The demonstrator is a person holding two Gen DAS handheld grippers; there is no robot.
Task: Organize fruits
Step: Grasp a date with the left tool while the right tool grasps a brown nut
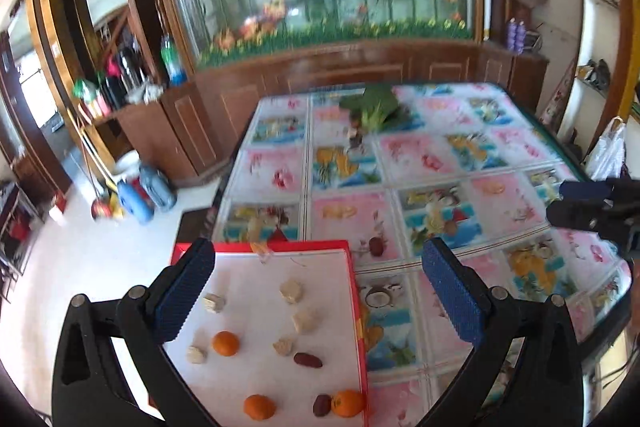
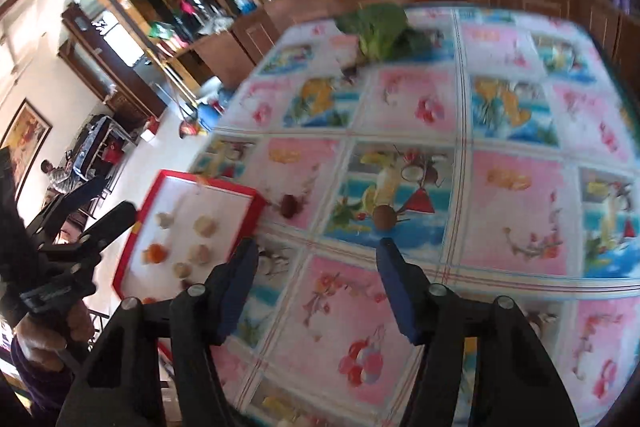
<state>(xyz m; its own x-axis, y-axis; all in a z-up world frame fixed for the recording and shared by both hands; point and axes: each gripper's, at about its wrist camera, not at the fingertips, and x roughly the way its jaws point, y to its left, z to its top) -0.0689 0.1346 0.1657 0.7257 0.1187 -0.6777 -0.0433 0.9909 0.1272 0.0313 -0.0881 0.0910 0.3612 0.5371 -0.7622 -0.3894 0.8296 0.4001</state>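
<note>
Table (image 1: pixel 460 163): covered with a cloth of pink and blue fruit-print squares; fills the middle and right of both views.

Tray (image 1: pixel 358 291): red-rimmed, white-floored, lower left of the left wrist view at the table's near left corner; mid-left in the right wrist view (image 2: pixel 256 205).

Tray contents, left wrist view:
- Three small oranges: one left of centre (image 1: pixel 225 343), one at the bottom (image 1: pixel 259 406), one at the bottom right against the rim (image 1: pixel 349 403).
- Two dark red dates: one mid-tray (image 1: pixel 308 360), one touching the bottom-right orange (image 1: pixel 321 405).
- Six pale beige lumps, kind not clear, scattered over the upper and middle floor, e.g. (image 1: pixel 291 291).

Loose fruit on the cloth: one dark red fruit (image 1: pixel 376 246) just right of the tray's far right corner; seen also in the right wrist view (image 2: pixel 289 206).

Leafy green vegetable (image 1: pixel 376 107): at the table's far edge, upper centre in both views.

Left gripper (image 1: pixel 320 301): blue-padded fingers wide apart, nothing between them; poised over the tray's right part.

Right gripper (image 2: pixel 316 287): fingers partly apart, nothing gripped, over bare cloth to the right of the tray; view blurred. Its tip shows at the right edge of the left wrist view.

Hand (image 2: pixel 44 343): at lower left of the right wrist view, grasping the left gripper's handle.
</note>
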